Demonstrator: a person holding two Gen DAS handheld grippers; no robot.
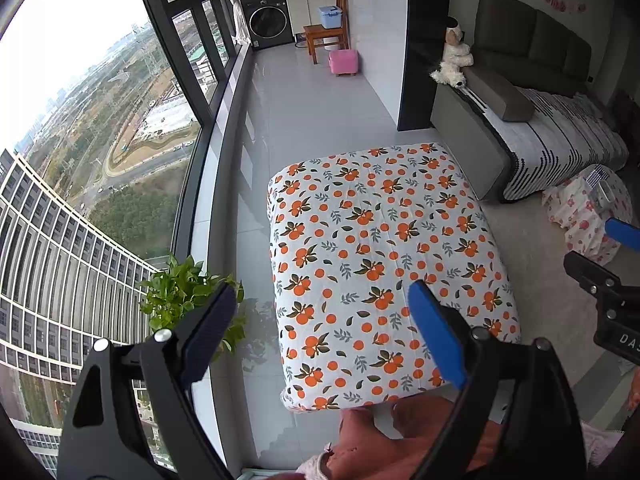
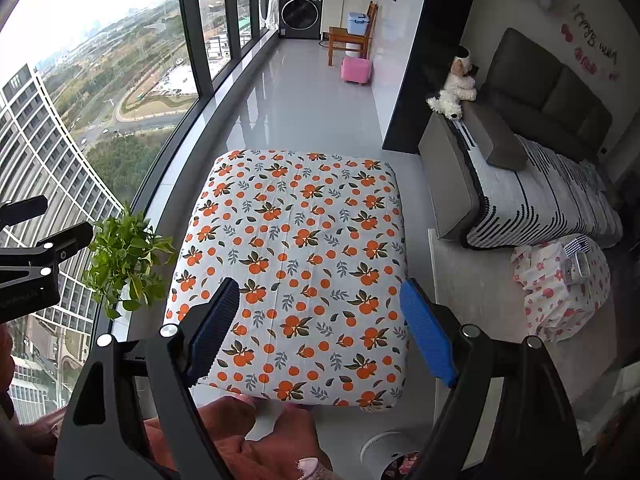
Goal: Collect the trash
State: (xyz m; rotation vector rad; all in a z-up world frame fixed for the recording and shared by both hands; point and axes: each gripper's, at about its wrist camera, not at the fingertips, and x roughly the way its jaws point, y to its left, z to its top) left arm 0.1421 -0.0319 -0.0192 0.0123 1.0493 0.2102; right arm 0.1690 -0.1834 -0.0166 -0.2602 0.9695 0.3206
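A tall window (image 1: pixel 80 120) runs down the left side, with pale floor tiles (image 1: pixel 312 120) beside it. Ahead of both hands stands a low table (image 2: pixel 296 248) draped in an orange-fruit cloth, its long axis running away from the cameras. No trash shows on its top. To the right is a bed (image 2: pixel 540 196) with a striped cover. At its foot stands a small stand (image 2: pixel 560 296) under a flowered cloth with a boxy thing (image 2: pixel 578 264) on top; I cannot tell whether that counts as trash. A leafy plant (image 2: pixel 124 256) sits at the window sill, left of the table.

The only likely place for trash is a white round bin (image 2: pixel 380 450) at the bottom edge of the right wrist view, with something pink inside, near the person's knees (image 2: pixel 256 440). It lies below and behind the jaws, not ahead of them. I judge it nearer the right hand.

The left gripper (image 1: pixel 322 292) hangs over the table's near left corner, jaws spread wide with nothing between them. The right gripper (image 2: pixel 320 286) hangs over the table's near edge, also spread and empty. Both point down and forward, so reaching the bin would probably mean drawing the right hand back and tipping it downward.
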